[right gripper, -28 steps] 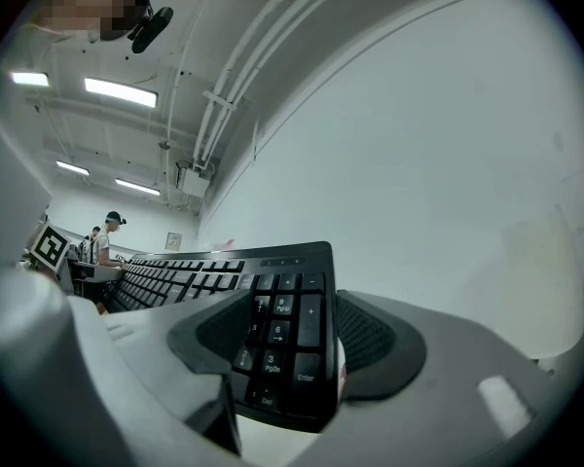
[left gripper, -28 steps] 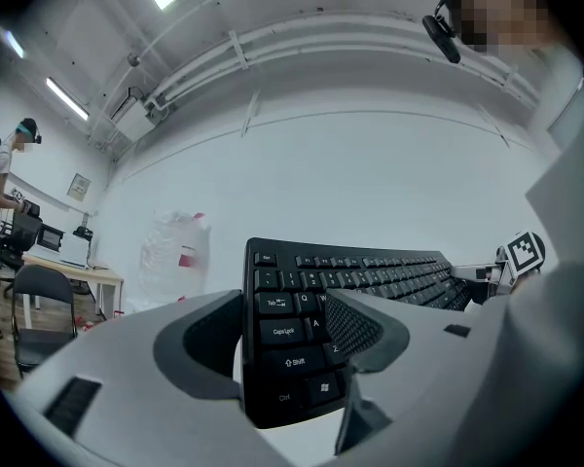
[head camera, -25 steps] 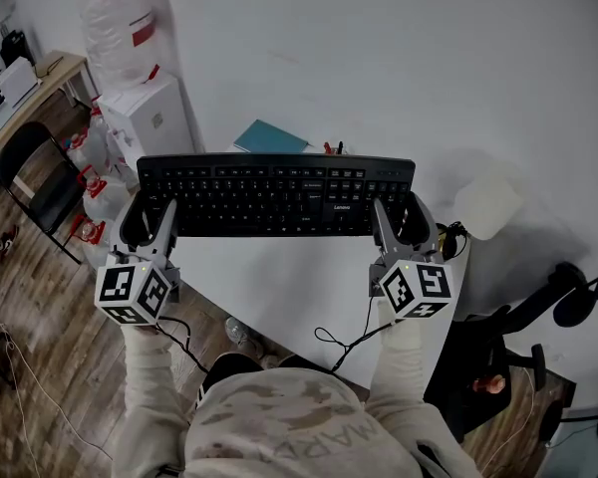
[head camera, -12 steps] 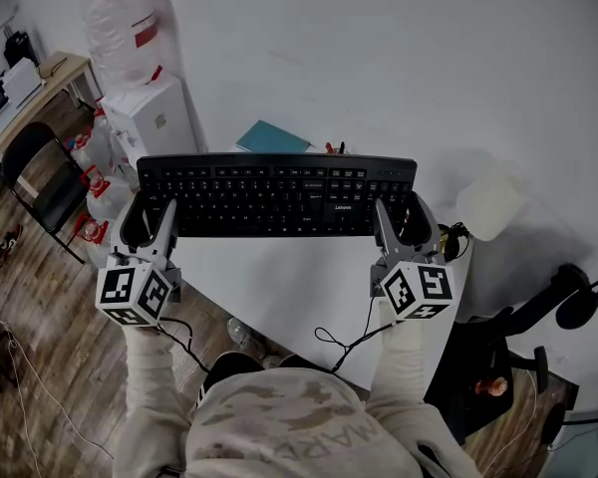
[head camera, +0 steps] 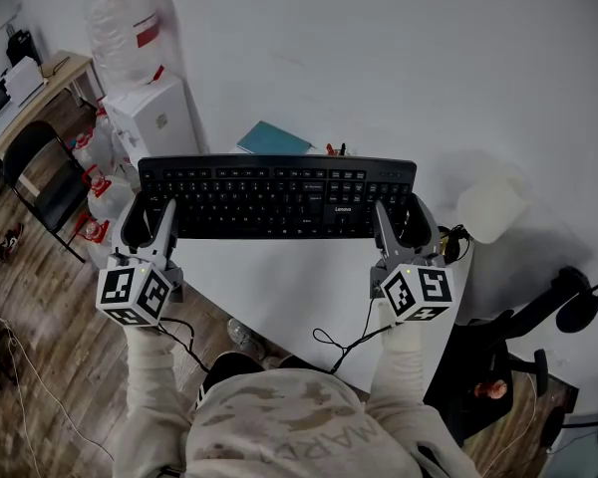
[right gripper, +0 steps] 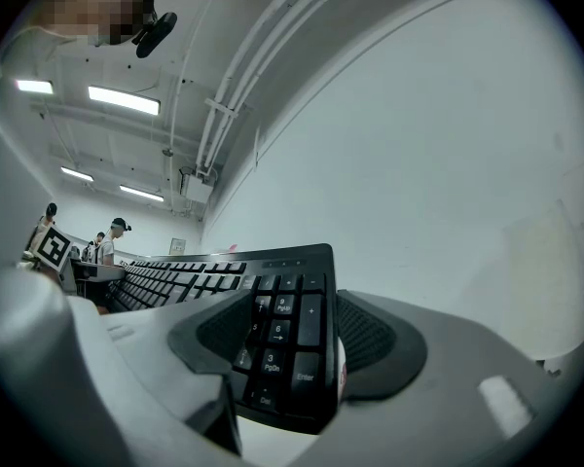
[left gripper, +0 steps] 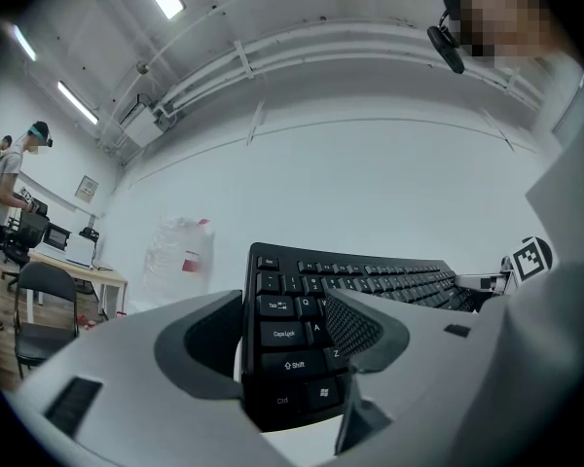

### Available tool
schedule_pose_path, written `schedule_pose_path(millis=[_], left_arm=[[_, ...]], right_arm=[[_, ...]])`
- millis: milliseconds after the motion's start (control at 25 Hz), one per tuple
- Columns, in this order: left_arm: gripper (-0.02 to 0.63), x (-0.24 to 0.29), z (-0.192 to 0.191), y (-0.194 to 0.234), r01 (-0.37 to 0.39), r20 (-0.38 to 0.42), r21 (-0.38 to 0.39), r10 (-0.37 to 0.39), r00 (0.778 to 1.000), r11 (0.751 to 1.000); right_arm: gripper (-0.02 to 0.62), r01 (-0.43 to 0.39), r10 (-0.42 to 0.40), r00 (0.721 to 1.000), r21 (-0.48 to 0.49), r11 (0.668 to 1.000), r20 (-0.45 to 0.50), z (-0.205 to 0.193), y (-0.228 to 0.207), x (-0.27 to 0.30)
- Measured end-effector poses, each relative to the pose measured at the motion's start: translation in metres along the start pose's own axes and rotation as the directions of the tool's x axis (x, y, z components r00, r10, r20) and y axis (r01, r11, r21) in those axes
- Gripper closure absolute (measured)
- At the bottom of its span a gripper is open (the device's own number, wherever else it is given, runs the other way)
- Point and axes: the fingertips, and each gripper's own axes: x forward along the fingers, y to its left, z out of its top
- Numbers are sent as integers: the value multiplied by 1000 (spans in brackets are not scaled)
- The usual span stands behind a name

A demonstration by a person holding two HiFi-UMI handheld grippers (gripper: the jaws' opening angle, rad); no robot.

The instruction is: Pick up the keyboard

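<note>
A black full-size keyboard (head camera: 274, 195) is held level over the white table (head camera: 299, 287), one gripper at each end. My left gripper (head camera: 149, 215) is shut on the keyboard's left end, one jaw on the key face and the other under it. In the left gripper view the Shift and Ctrl end of the keyboard (left gripper: 290, 331) sits between the left gripper's (left gripper: 284, 353) pads. My right gripper (head camera: 403, 215) is shut on the numpad end. The right gripper view shows the keyboard's number keys (right gripper: 284, 331) clamped in the right gripper (right gripper: 294, 350).
A teal notebook (head camera: 272, 138) lies on the table behind the keyboard. A pale rounded object (head camera: 488, 207) sits at the right. A thin black cable (head camera: 344, 339) trails off the near edge. A white box (head camera: 151, 118), a plastic bag (head camera: 128, 28) and a black chair (head camera: 40, 182) stand left.
</note>
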Motion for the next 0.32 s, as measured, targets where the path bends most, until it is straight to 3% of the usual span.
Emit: schedule_pose_path(millis=[320], left_arm=[[345, 2, -1, 0, 1, 9, -9, -1, 1000, 1000]], right_arm=[[320, -2, 2, 1000, -6, 1000, 13, 1, -1, 0]])
